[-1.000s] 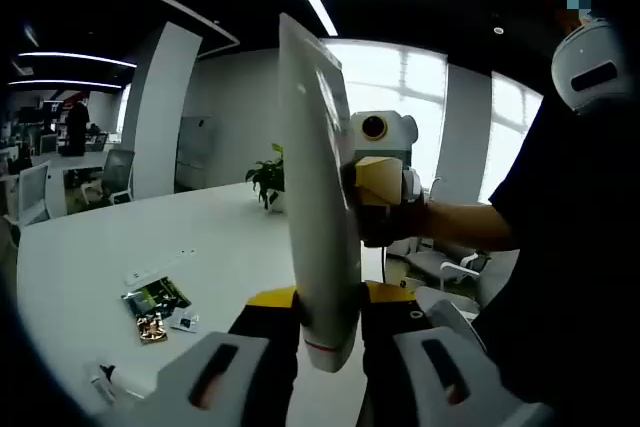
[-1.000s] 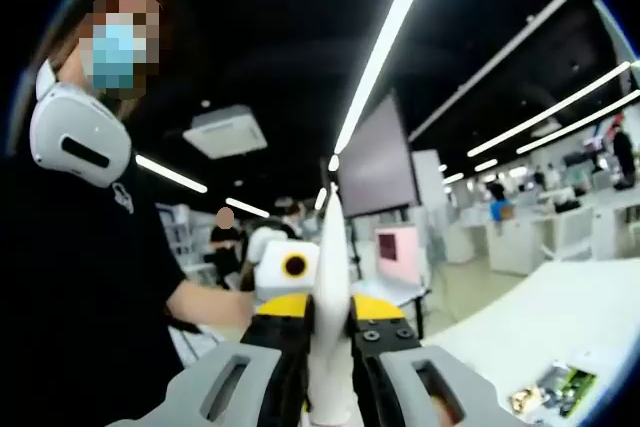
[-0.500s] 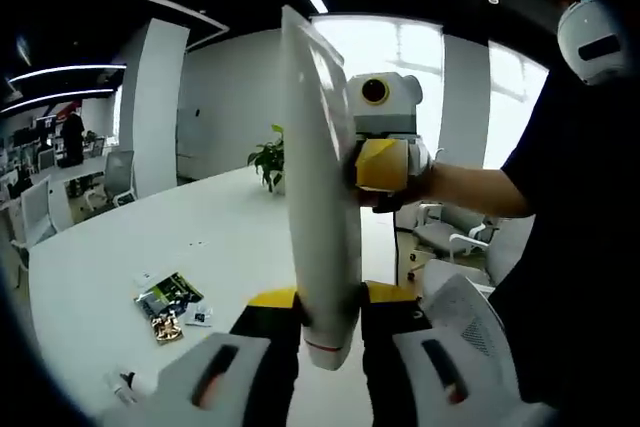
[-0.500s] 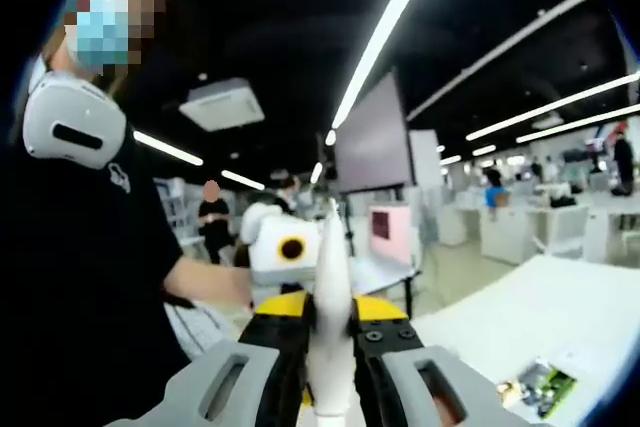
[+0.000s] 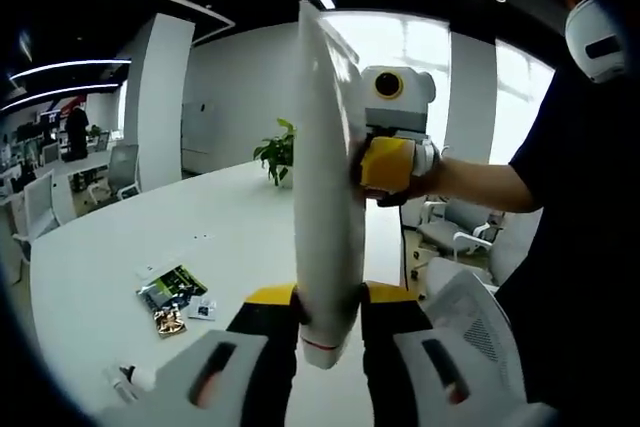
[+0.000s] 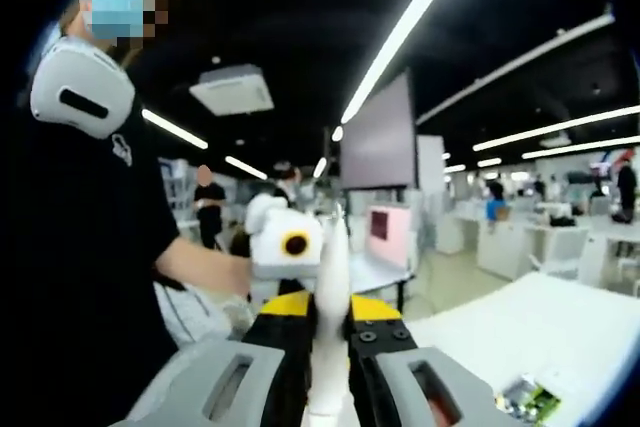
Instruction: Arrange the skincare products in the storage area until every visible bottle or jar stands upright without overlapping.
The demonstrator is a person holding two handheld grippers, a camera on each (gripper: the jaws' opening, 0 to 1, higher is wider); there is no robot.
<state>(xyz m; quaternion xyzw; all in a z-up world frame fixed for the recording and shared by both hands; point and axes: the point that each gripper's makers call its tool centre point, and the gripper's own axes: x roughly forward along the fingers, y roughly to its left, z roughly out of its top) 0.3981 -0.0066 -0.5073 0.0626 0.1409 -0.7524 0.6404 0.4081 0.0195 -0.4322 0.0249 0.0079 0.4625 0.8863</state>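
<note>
A long white tube (image 5: 325, 187), smooth and glossy, flat at its sealed far end and rounded at the near end with a thin red ring, stands up between the jaws of the left gripper (image 5: 325, 332). Those jaws are closed tight on its lower part, yellow-and-black pads pressing both sides. Farther up the tube, the right gripper (image 5: 392, 162) comes in from the right and its yellow pads touch the tube's right edge.

In the right gripper view the same tube (image 6: 330, 317) is seen edge-on, thin and tapering, rising straight up between this gripper's (image 6: 330, 387) jaws, which are closed on it. Just beyond it sits the left gripper (image 6: 285, 247), held by the person's hand (image 6: 235, 277).

Left of the left jaws and lower lies a wide, smooth white table (image 5: 120, 277) with rounded edges. On it, well apart from the tube, lie small crinkled sachets (image 5: 172, 292), and nearer the jaws a small bottle (image 5: 130, 380) on its side. A potted plant (image 5: 277, 157) stands at the table's far edge.
</note>
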